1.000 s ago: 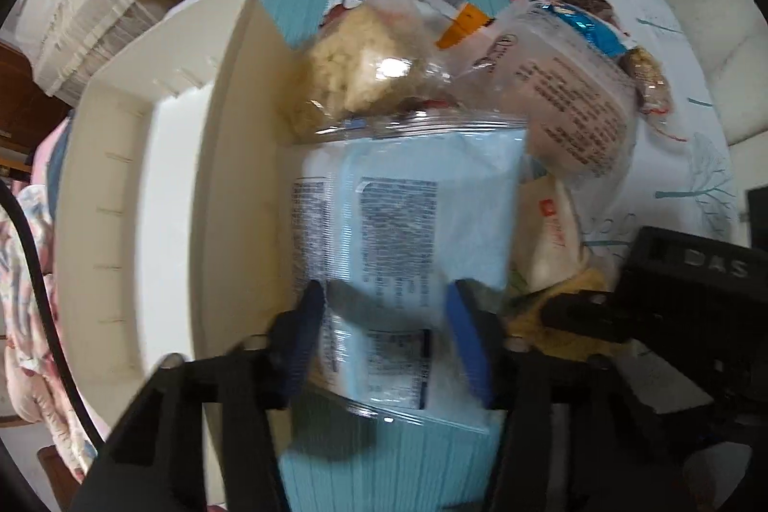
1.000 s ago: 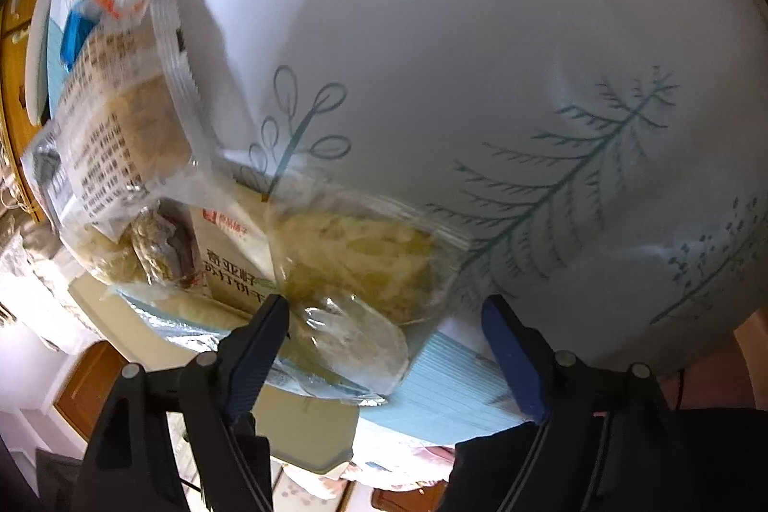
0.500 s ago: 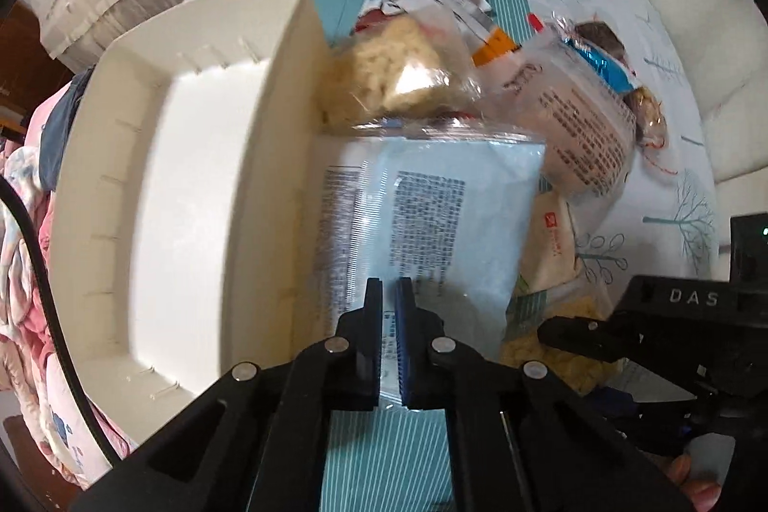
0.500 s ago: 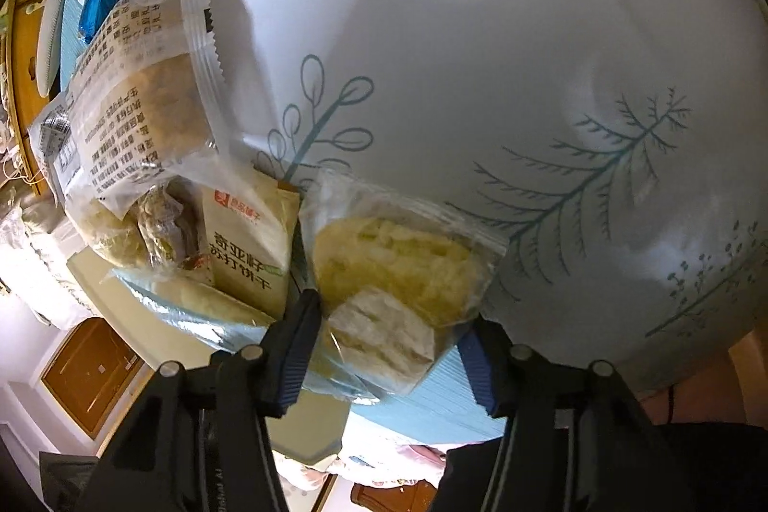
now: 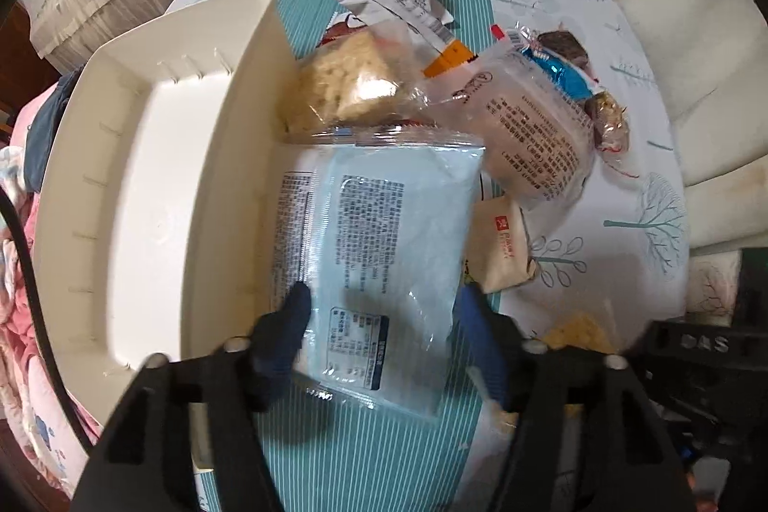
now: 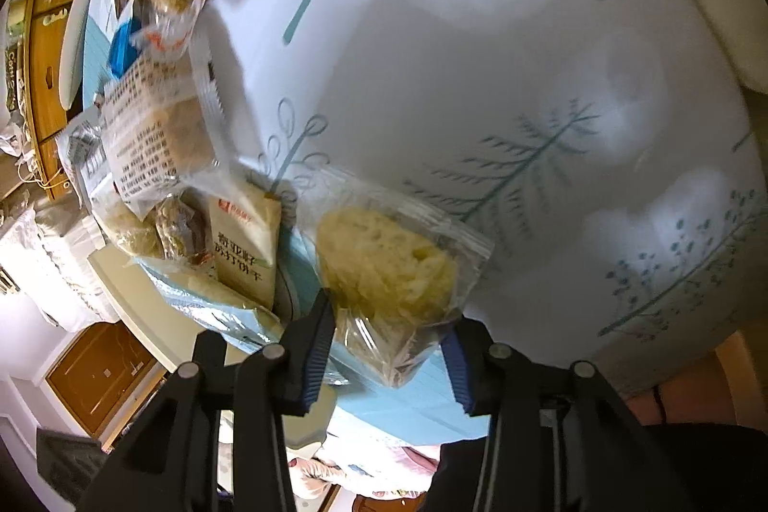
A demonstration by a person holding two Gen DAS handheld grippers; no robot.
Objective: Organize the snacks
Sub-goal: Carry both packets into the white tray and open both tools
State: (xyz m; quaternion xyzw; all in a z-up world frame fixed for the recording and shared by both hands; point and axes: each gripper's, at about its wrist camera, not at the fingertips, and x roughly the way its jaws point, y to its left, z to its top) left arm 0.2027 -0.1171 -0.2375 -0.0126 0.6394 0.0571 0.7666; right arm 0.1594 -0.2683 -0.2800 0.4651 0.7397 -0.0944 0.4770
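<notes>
Our left gripper (image 5: 381,310) now stands with its jaws opening over the pale blue packet (image 5: 384,243), which lies flat on the striped runner (image 5: 365,454) just beside the white bin (image 5: 144,185); half a second ago those same jaws were pinched tight on the packet's near edge, so we have let it go. The packet sits between the fingers, but the pads do not press on it. Our right gripper (image 6: 389,334) is closing on the clear bag of yellow puffed snack (image 6: 389,267), and the bag's lower end crumples between the pads; a second ago the jaws stood wide around it. The bag looks raised off the tablecloth (image 6: 480,56), though we cannot tell that for sure.

We judge the blue packet needs a fresh grip, since the bin is bare inside. Beyond it the other snacks wait in a heap: a bag of pale crumbly pieces (image 5: 345,85), a printed round pack (image 5: 533,137) and a small cream packet (image 5: 501,243).
</notes>
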